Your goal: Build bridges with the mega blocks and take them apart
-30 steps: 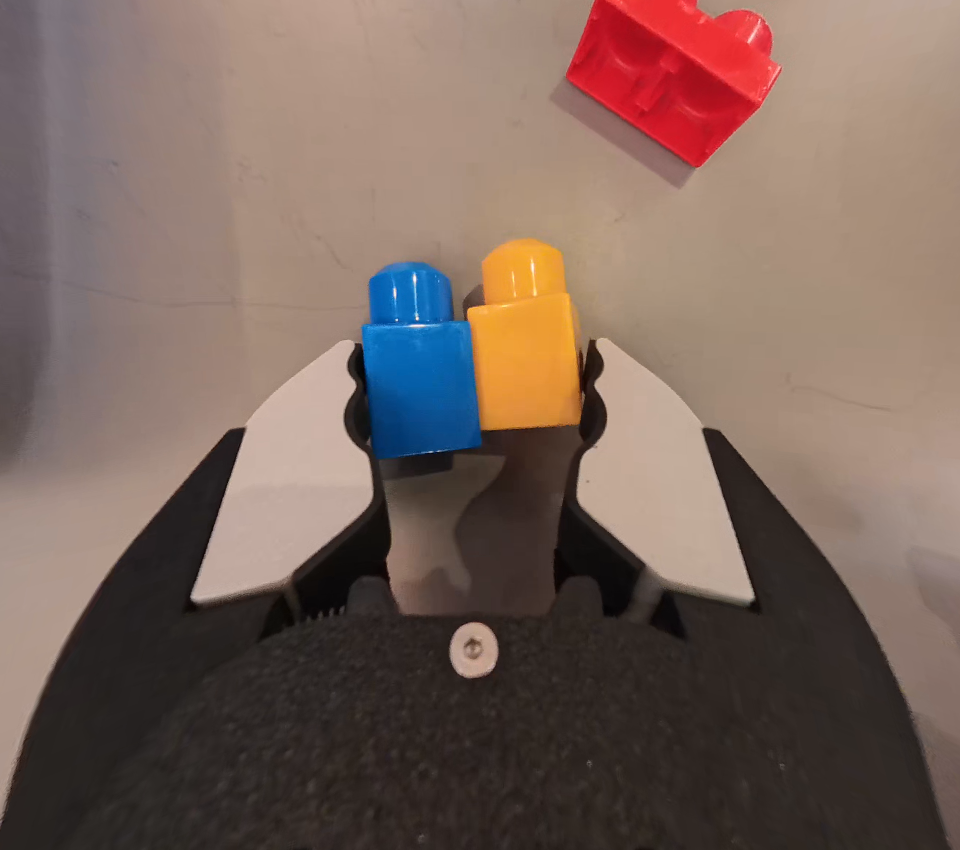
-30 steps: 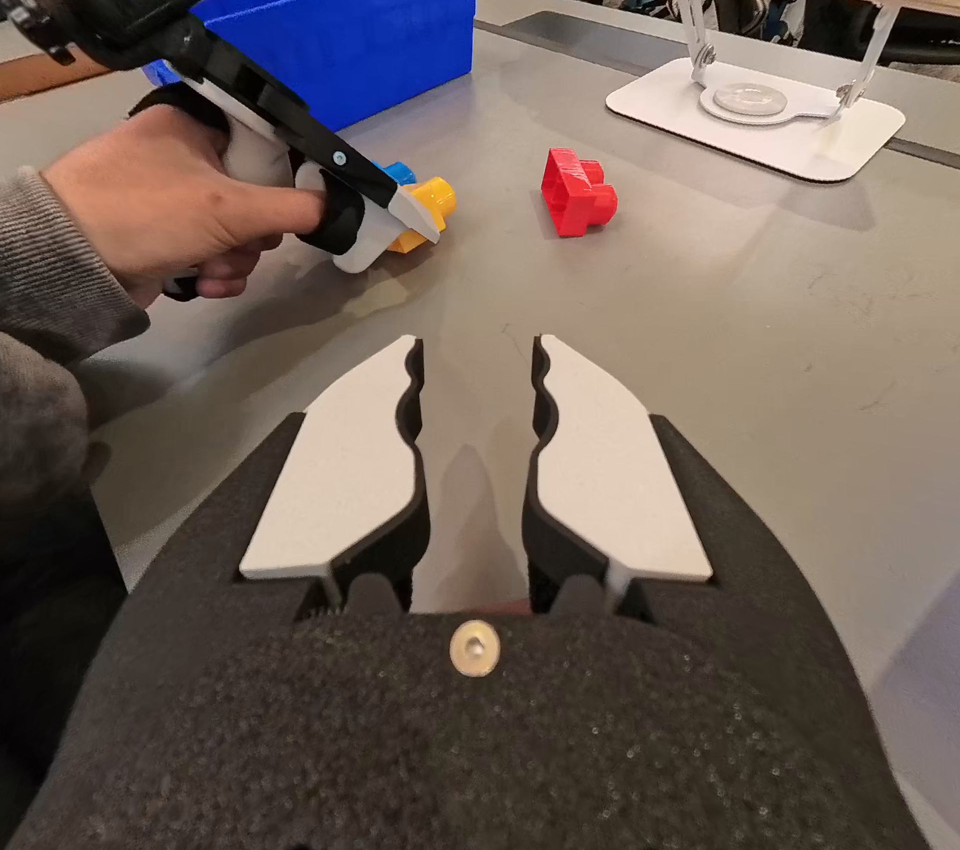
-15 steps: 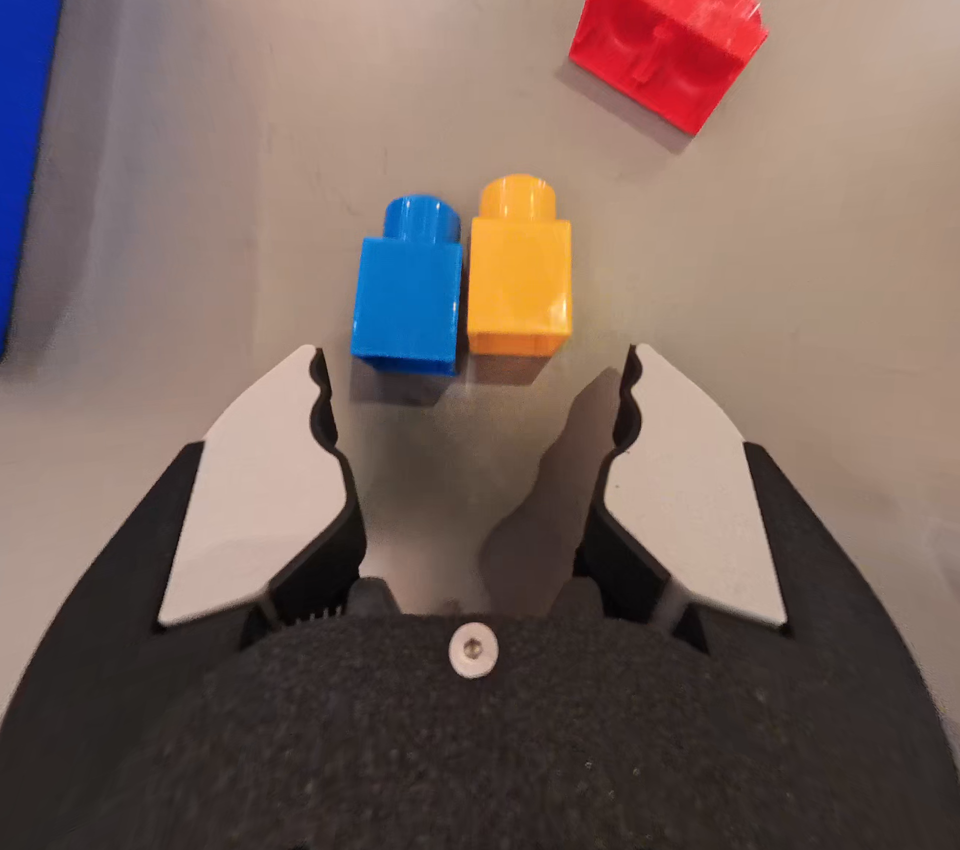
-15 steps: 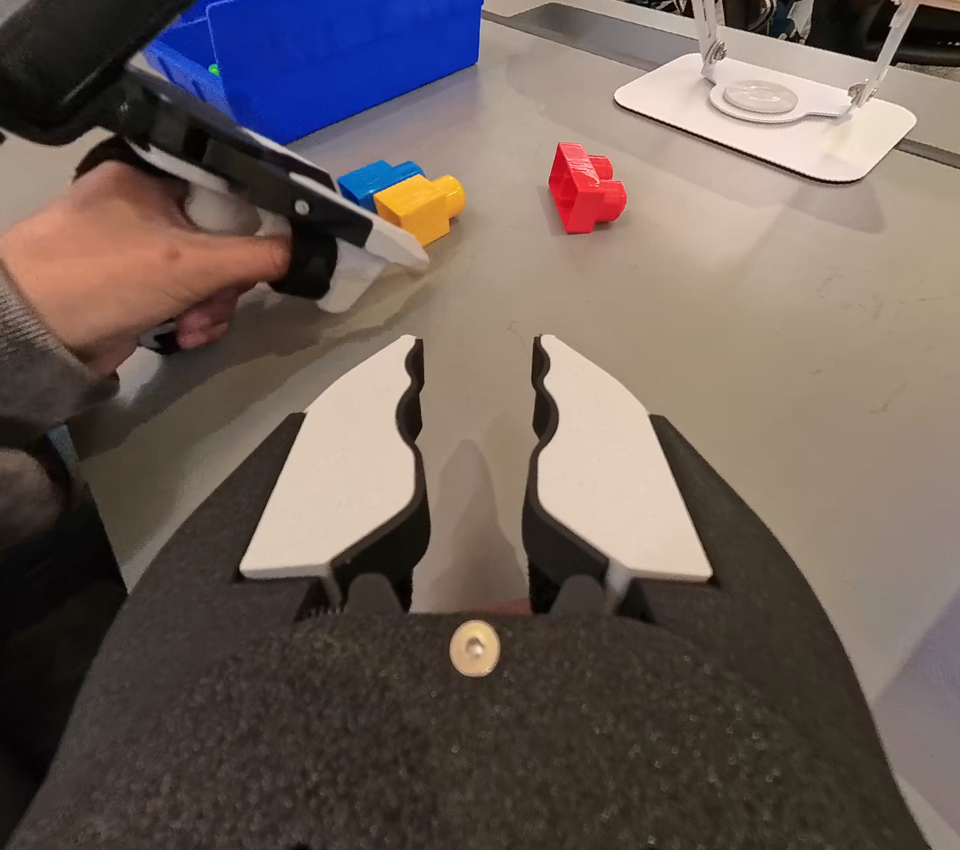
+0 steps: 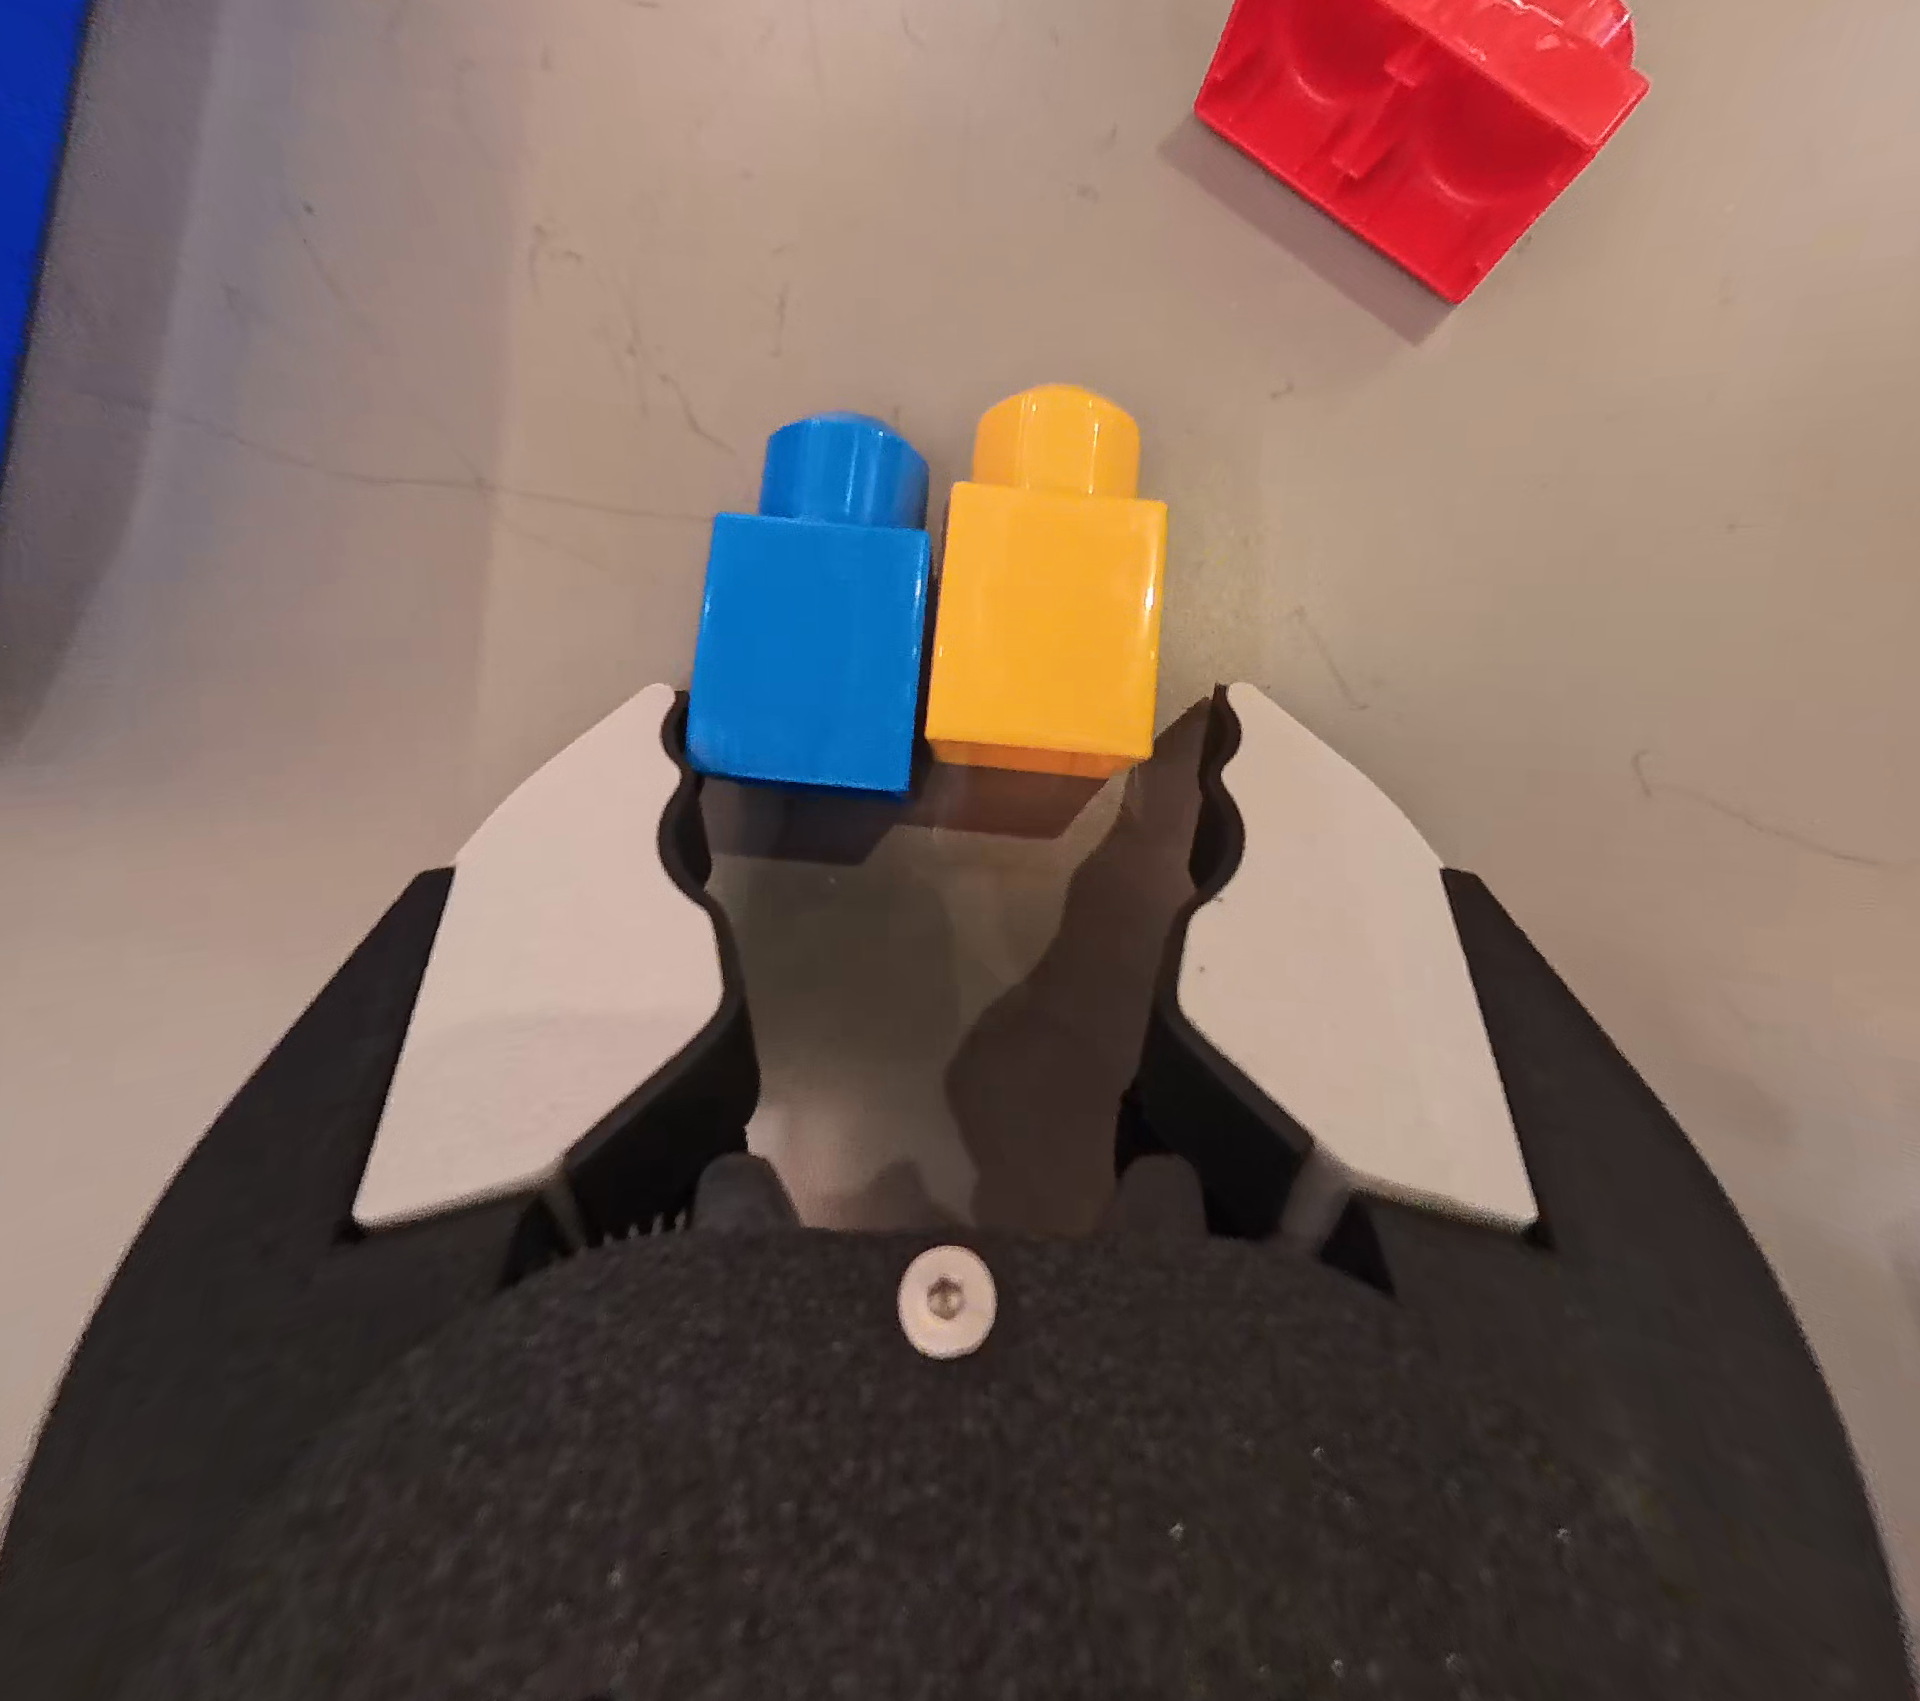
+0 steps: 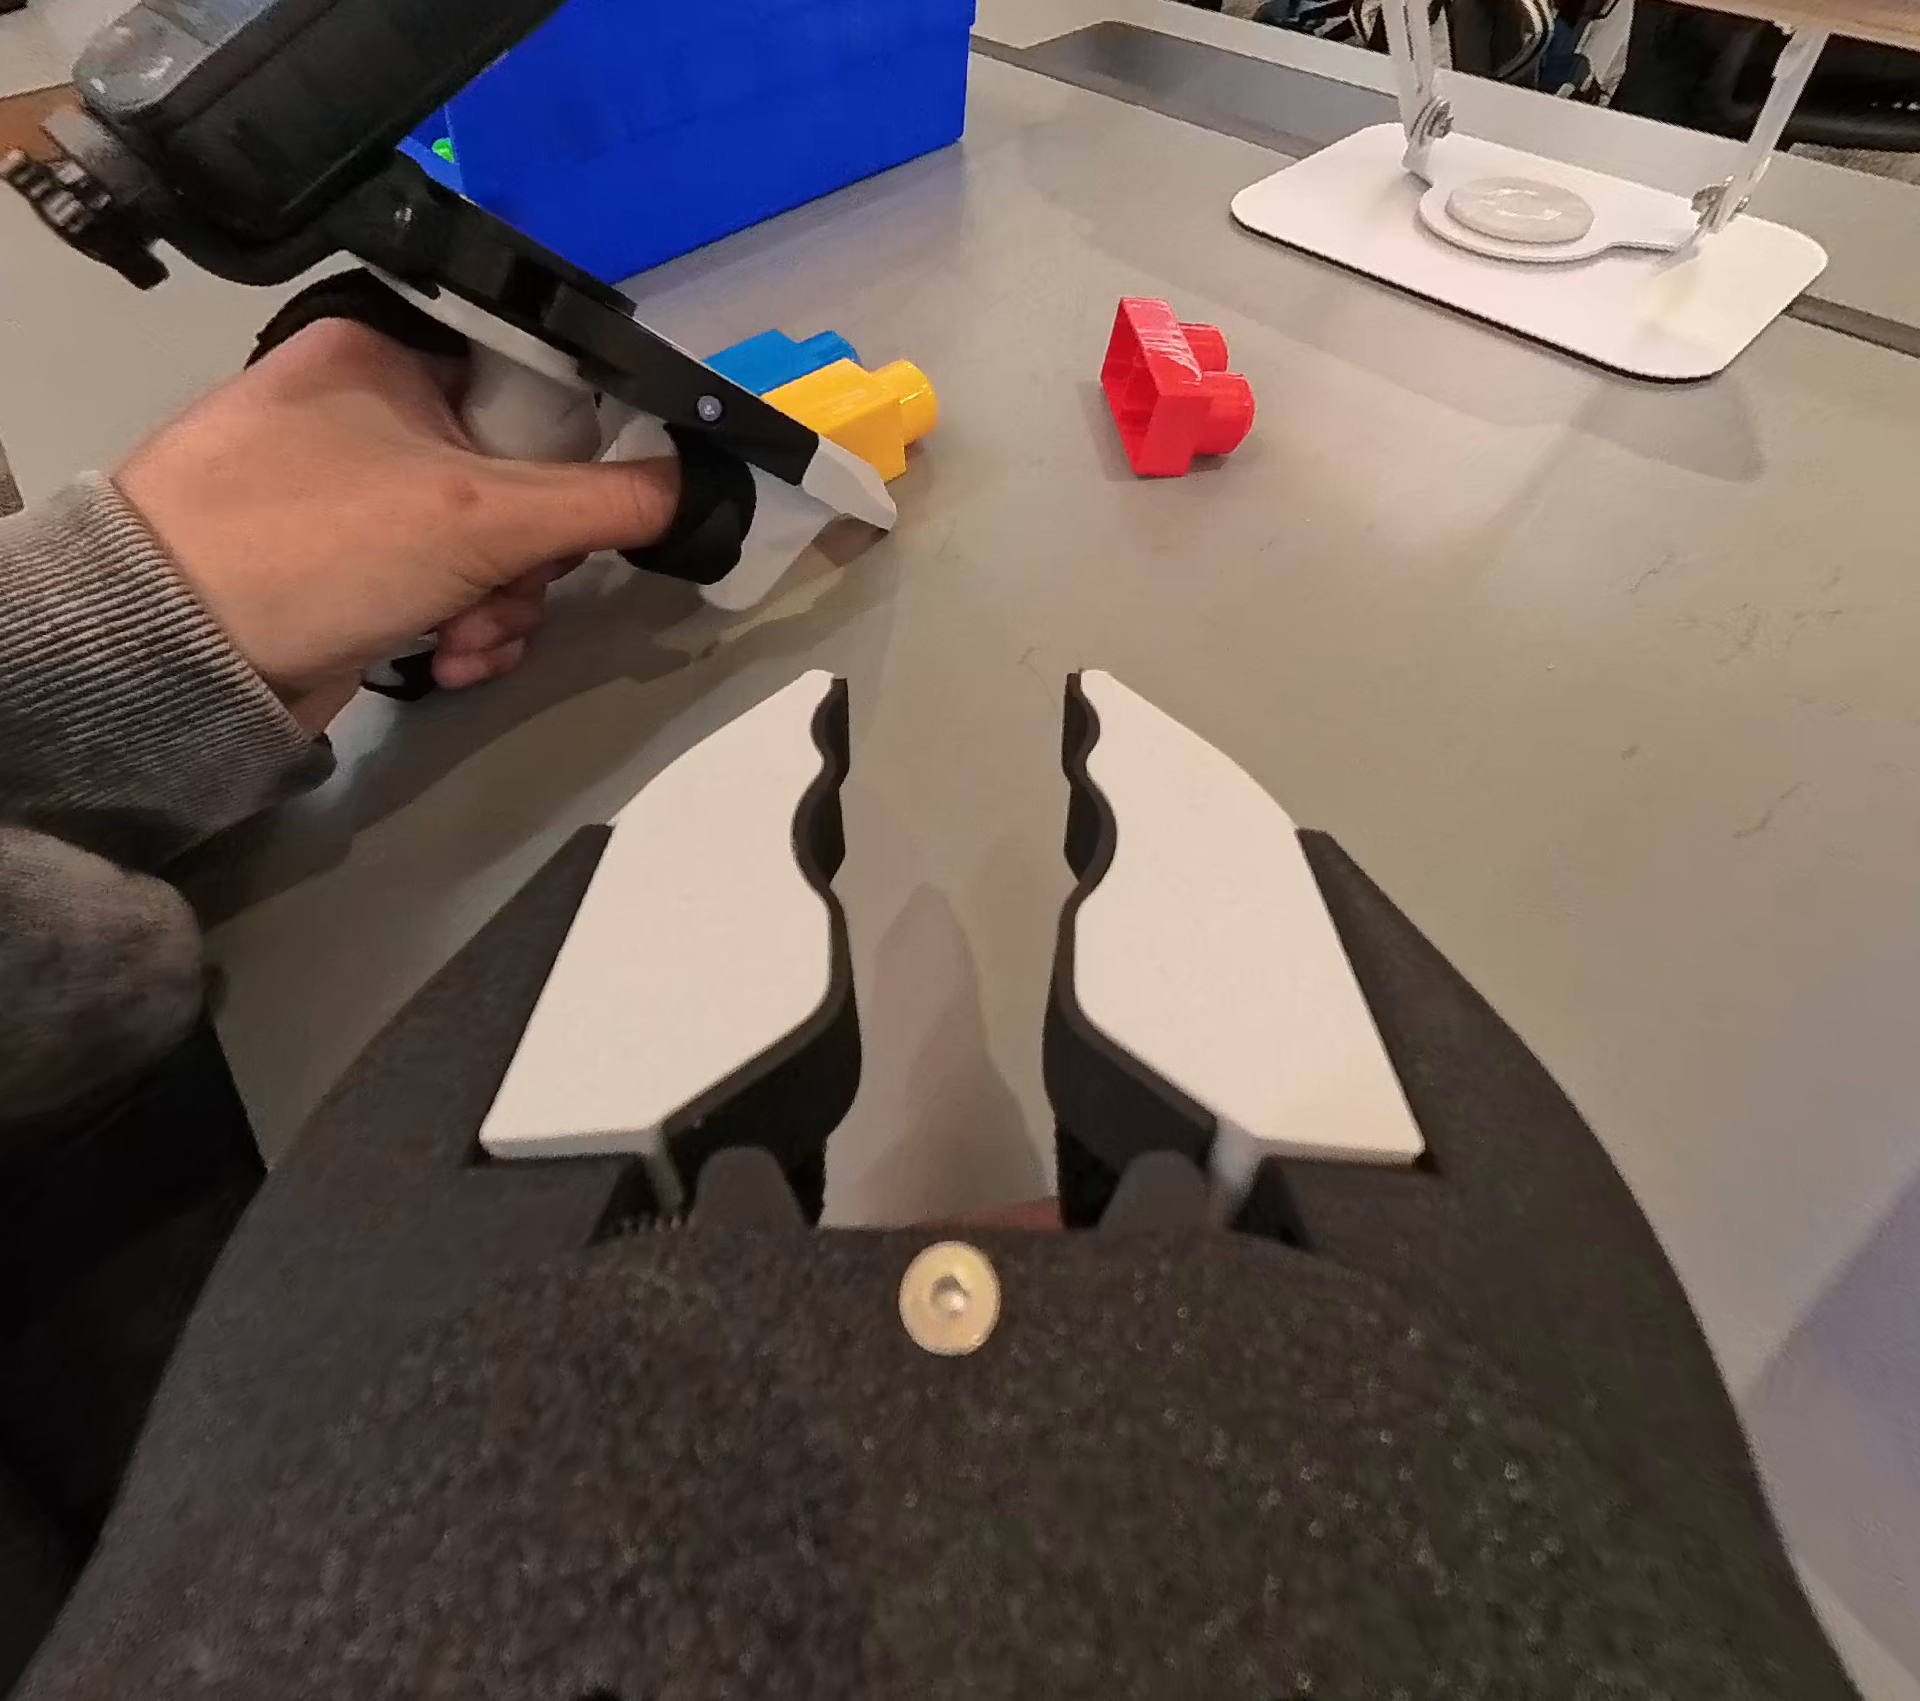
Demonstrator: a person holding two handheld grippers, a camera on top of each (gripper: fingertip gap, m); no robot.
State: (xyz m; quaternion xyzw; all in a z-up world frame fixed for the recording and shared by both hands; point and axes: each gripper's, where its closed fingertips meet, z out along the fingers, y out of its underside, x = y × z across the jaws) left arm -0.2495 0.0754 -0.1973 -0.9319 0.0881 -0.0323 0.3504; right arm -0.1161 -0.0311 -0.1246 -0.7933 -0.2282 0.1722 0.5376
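- The left tool (image 5: 945,706) has its jaws apart, flanking the near ends of the blue block (image 5: 810,649) and yellow block (image 5: 1044,623), which lie side by side, touching, on the tabletop (image 5: 416,301).
- To grip well, I'd centre the pair between the jaws, then squeeze evenly so neither block slips.
- The red block (image 5: 1418,82) lies on its side at 1 o'clock, well apart.
- The right tool (image 6: 956,695) waits apart and empty.
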